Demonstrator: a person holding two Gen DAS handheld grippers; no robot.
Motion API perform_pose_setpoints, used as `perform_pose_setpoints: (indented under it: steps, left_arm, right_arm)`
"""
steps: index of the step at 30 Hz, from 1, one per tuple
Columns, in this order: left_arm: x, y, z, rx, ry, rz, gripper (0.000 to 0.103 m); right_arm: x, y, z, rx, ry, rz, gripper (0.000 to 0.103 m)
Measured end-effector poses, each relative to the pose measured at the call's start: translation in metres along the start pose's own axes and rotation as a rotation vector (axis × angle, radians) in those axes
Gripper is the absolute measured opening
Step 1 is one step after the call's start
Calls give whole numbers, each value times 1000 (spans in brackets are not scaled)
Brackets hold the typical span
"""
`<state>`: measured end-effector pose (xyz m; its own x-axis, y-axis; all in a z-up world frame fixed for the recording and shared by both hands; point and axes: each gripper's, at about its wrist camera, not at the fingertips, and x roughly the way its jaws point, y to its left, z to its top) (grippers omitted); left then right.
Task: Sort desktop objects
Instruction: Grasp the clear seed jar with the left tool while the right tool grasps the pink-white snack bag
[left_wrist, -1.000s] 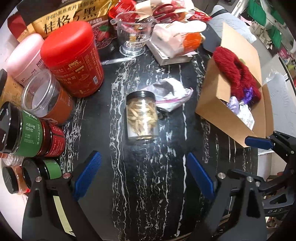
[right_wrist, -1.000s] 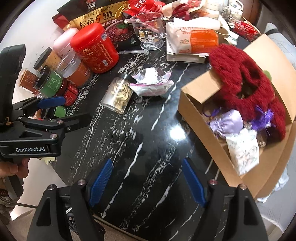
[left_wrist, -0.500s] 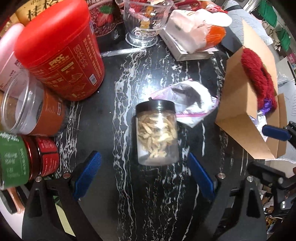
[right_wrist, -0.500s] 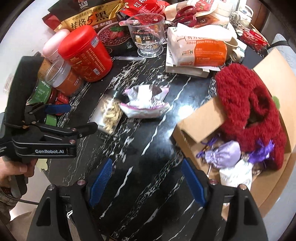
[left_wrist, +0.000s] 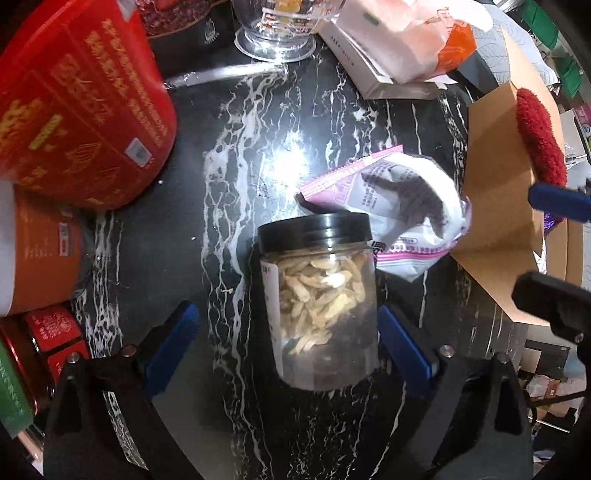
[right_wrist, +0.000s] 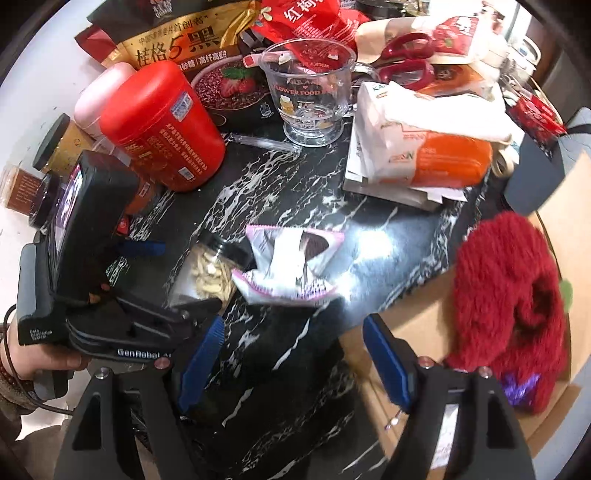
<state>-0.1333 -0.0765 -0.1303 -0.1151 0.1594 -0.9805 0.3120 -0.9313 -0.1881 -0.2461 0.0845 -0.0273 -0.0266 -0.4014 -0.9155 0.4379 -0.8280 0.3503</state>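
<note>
Black marble tabletop (left_wrist: 229, 122), crowded with packets and tins. Lying on its side at centre, lid touching a pink-edged pouch (left_wrist: 402, 218): a clear jar (left_wrist: 321, 299) of pale slices. Left gripper (left_wrist: 288, 339) wide open astride the jar, gripping nothing. Right gripper (right_wrist: 291, 354) open, empty, beside the cardboard box (right_wrist: 406, 325). Apparently the reach step; next, close squarely on the jar.

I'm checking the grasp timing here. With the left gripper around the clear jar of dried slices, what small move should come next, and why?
Probably close the left gripper. The jar lies between its open fingers, the right one almost touching and the left one with a gap. Closing gently should keep the lid from dragging the pink-edged packet resting against it.
</note>
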Motion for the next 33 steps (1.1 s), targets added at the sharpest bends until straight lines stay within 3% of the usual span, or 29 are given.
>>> perform_pose_setpoints:
  steps: [9,15,21,25,30,33]
  left_arm:
    - [17,13,7,-57,52,-13,98]
    - [20,12,12,-26,54,34,98]
    - [22,21,14,-98,91,66,97]
    - [19,20,10,-111,77,105,81]
    - [14,12,4,-52,45,129,58]
    - [12,12,0,-46,36,104,58]
  right_arm:
    - [32,-3,33,-29,70,60,78]
    - [62,-1,45,-15,167,53,78]
    - [91,-1,48,-5,256,51,78]
    - [103,-1,50,5,290,60,78]
    - [113,-1,47,-1,313,57,75]
    - [113,1,44,-15,293,80,66]
